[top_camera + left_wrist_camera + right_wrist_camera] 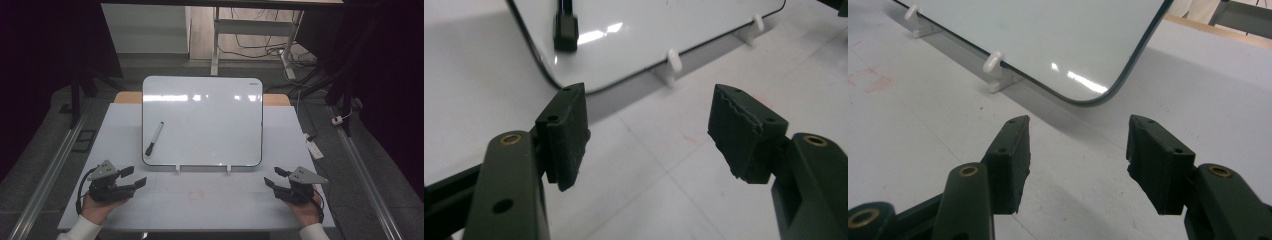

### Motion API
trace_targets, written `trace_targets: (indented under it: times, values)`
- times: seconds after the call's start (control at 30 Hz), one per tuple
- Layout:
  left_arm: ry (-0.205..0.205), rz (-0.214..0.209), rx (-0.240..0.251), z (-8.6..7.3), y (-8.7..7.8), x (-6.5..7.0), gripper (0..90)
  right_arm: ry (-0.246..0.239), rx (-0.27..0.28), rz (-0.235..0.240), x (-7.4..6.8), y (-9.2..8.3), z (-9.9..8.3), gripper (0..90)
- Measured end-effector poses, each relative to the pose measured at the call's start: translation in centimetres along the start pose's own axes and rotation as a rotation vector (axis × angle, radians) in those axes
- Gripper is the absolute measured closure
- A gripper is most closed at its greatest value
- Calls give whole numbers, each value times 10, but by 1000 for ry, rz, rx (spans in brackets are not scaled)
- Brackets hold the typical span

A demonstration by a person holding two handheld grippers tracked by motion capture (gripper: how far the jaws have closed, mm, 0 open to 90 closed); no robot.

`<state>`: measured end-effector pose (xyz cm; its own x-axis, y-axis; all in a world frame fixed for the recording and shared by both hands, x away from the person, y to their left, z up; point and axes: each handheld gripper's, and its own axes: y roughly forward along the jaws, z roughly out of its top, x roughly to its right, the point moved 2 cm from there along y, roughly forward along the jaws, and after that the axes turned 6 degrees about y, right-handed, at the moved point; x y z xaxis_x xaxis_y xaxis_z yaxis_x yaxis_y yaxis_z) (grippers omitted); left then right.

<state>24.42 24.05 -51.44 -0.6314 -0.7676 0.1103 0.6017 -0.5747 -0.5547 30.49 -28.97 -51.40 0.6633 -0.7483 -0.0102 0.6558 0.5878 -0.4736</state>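
Left gripper [134,177] gaping, empty, near worktop's front-left corner; right gripper [273,178] likewise; approach marker [154,138] low, square across barrel.

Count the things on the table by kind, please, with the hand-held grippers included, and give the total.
Whiteboard: 1
Marker pen, lying on the whiteboard: 1
White support clips at the whiteboard's near edge: 2
Grippers, left gripper and right gripper, both open and holding nothing: 2
Total: 6
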Motion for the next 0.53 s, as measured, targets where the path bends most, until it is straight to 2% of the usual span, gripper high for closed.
trace_targets:
  times: [0.17,0.53]
  values:
    - [13,19,-10,-6,0,-1,323,-7,-17,0,2,2,-4,425]
    - [29,13,-16,-5,3,0,312,-27,-19,7,-2,3,-3,423]
